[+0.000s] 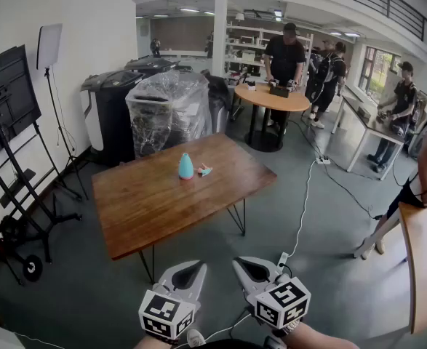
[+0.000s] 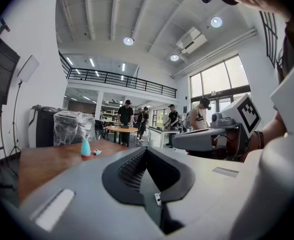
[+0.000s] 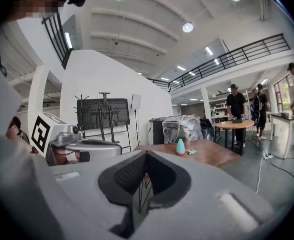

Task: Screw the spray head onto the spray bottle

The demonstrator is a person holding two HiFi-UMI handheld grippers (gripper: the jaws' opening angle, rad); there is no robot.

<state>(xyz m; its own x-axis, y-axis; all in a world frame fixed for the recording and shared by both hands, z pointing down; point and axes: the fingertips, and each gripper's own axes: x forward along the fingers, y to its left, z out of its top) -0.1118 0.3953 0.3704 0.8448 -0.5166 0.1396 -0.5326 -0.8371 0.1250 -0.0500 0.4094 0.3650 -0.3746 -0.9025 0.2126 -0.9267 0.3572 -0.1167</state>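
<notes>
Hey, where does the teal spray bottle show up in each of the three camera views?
Head view: teal spray bottle above centre, on the wooden table's far side.
Left gripper view: left of centre, small, on that table.
Right gripper view: slightly right of centre.
Shared landmark: the plastic-wrapped bundle just behind the table.

the left gripper (image 1: 196, 267) and the right gripper (image 1: 241, 263) sit low, side by side and near each other, pointing forward and slightly down. each has its jaws closed together with nothing between them. the right forearm (image 1: 321, 337) shows behind its gripper.
</notes>
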